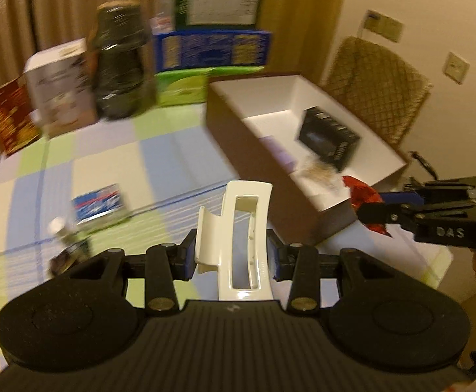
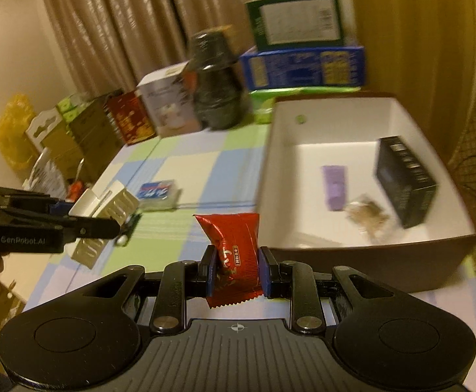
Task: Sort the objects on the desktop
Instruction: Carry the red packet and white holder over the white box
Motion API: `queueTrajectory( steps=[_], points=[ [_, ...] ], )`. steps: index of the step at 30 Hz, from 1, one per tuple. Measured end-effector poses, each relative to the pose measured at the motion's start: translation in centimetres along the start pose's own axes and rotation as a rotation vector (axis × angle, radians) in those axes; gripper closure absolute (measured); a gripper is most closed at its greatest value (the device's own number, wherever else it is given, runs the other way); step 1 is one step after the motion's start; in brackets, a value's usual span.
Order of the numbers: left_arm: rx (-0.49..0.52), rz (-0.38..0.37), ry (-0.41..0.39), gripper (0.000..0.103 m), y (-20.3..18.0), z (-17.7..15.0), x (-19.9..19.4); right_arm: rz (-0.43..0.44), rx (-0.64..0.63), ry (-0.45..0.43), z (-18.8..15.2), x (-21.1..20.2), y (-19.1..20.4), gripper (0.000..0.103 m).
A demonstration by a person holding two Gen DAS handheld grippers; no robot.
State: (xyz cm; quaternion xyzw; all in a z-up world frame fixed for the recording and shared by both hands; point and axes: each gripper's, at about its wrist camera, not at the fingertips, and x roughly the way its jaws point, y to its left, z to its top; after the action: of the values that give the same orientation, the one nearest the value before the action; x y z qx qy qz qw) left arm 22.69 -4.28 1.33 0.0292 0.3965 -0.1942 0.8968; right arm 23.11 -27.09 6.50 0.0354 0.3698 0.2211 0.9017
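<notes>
My left gripper (image 1: 231, 256) is shut on a cream-white hair claw clip (image 1: 238, 238), held above the checked tablecloth. My right gripper (image 2: 236, 272) is shut on a red foil snack packet (image 2: 234, 254), just in front of the brown box's near wall. That open box (image 2: 352, 254), brown outside and white inside, holds a black carton (image 2: 404, 179), a small purple item (image 2: 336, 186) and a clear bag of brownish bits (image 2: 367, 214). In the left wrist view the right gripper (image 1: 373, 210) with the red packet (image 1: 363, 196) hangs at the box's near corner (image 1: 336, 215). The right wrist view shows the left gripper (image 2: 107, 220) carrying the clip (image 2: 107, 207).
A blue-and-white packet (image 2: 157, 192) and a small bottle (image 1: 64, 245) lie on the tablecloth (image 2: 188, 170). Along the back stand a dark wrapped jar (image 2: 216, 88), a white box (image 2: 169, 104), a red box (image 2: 130, 121) and stacked blue and green cartons (image 2: 303, 65). A chair (image 1: 378, 88) stands behind the box.
</notes>
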Motion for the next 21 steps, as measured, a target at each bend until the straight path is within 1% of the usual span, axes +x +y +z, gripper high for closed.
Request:
queueTrajectory(
  steps=[5,11,16,18,21],
  points=[
    [0.047,-0.044,-0.029,0.067,-3.7,2.7,2.1,-0.049,0.001,-0.043,1.8,-1.5,-3.7,0.079],
    [0.087,-0.055,-0.035,0.067,-7.3,5.4,5.2,-0.098,-0.057,-0.053,3.9,-1.5,-7.6,0.079],
    [0.098,-0.058,-0.005,0.067,-9.0,7.0,8.4,-0.124,-0.084,-0.022,5.0,-0.3,-10.8,0.079],
    [0.093,-0.062,0.012,0.067,-9.4,7.6,9.8,-0.125,-0.092,0.004,5.3,0.6,-12.1,0.079],
    [0.102,-0.049,0.035,0.067,-10.1,8.4,11.8,-0.132,-0.104,0.043,5.5,1.9,-13.6,0.079]
  ],
)
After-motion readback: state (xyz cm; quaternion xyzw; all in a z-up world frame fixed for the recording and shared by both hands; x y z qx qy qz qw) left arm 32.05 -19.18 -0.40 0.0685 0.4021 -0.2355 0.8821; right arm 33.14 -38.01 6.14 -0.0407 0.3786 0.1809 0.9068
